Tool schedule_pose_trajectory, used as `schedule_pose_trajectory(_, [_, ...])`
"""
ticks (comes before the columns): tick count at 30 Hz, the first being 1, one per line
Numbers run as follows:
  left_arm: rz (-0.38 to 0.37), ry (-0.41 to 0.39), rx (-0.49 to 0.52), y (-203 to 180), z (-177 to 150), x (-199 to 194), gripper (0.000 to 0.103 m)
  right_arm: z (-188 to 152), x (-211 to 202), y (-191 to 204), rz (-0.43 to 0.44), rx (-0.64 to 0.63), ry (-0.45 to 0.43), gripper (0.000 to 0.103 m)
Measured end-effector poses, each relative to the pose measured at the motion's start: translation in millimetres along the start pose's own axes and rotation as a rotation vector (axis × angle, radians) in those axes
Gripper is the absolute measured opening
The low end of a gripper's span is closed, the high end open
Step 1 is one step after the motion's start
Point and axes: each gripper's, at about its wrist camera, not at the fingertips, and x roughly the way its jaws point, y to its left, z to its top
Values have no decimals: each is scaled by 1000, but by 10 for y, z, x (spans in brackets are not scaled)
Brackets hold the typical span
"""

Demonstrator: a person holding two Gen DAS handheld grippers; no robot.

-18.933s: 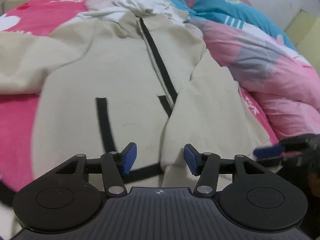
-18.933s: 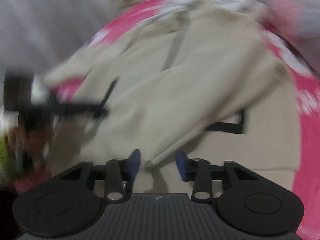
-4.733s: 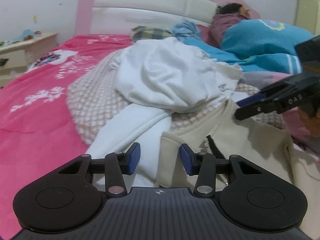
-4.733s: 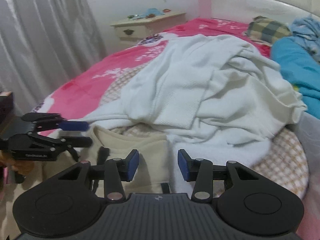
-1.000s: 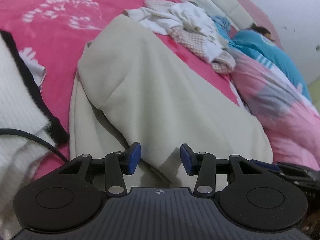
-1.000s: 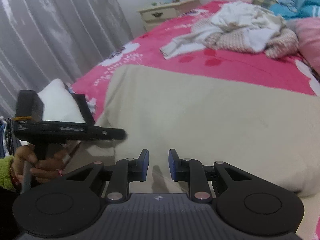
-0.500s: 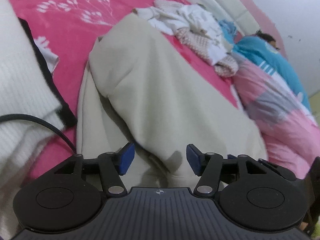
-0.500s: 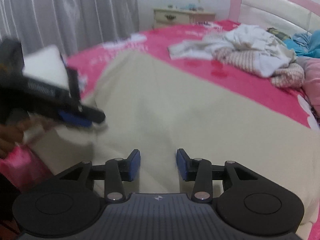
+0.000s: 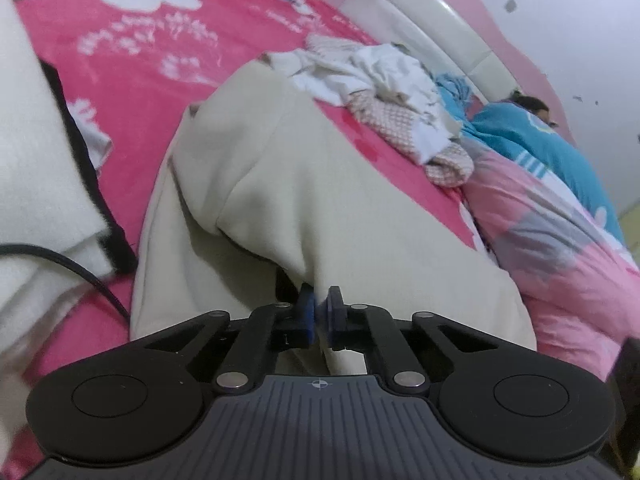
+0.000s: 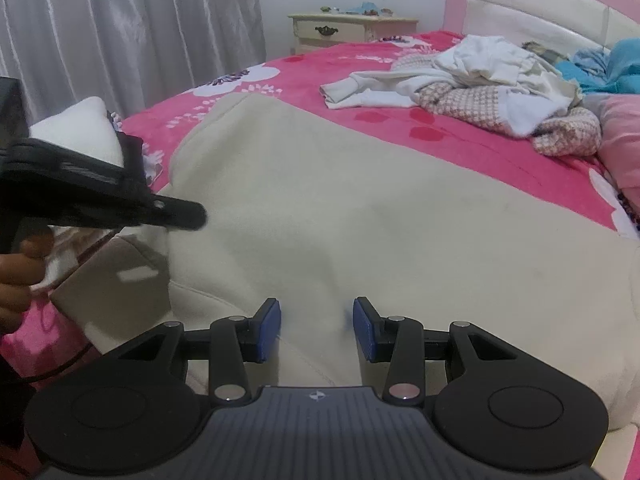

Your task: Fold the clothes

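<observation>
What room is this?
Most likely a bedroom: a bed with a pink headboard, a nightstand beside it, and curtains.

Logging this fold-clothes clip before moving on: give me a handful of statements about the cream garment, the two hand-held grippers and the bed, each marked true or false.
1. The left hand-held gripper is shut on a fold of the cream garment. True.
2. The right hand-held gripper is clamped shut on the cream garment. False: its pads stand apart, with the fabric beneath them.
3. A heap of white and checked clothes lies on the pink bedspread beyond the cream garment. True.
4. The nightstand stands bare. False: small items sit on top of it.
5. The cream garment hangs off the floor side of a chair. False: it lies spread on the bed.
</observation>
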Motion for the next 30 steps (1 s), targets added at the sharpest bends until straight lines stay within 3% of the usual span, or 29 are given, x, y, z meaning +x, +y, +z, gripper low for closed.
schedule_pose_trajectory(2, [37,25,15,53,-52,72,5,-6,1,-44,11,27,8,44])
schedule_pose_trajectory(6, [78,31,46,97,-48,49,24,87,-99,-232,45,109,28,44])
schedule_pose_trajectory(9, [99,-6,119,34,-10,-153,31,213,-461,-778,-15,270,-75,44])
schedule_pose_trajectory(11, [99,-36,160,-14,5,-296,31,250,-615,-1285,-112,414,-121,44])
schedule_pose_trajectory(14, [24,-39,269,-246,38,-282,31,291,-644,-1883,-225,545,-124,19])
schedule_pose_trajectory(17, [-63,32,370,-543,-26,17,32,304,-483,-2156,-238,586,-109,11])
schedule_pose_trajectory(19, [-88,108,398,-666,-136,291,32,178,-158,-2272,-311,579,23,9])
schedule_pose_trajectory(20, [-81,130,399,-682,-176,378,32,68,-28,-2318,-330,589,83,0])
schedule_pose_trajectory(21, [-68,146,396,-681,-212,447,32,-21,-4,-2379,-319,624,88,0])
schedule_pose_trajectory(26, [-76,183,345,-580,-215,510,33,278,-400,-2288,-358,586,-47,1])
schedule_pose_trajectory(29, [-71,177,339,-600,-251,507,33,418,-280,-2336,-294,578,-88,1])
schedule_pose_trajectory(30, [-67,173,341,-611,-270,502,33,406,-145,-2387,-308,570,-61,1])
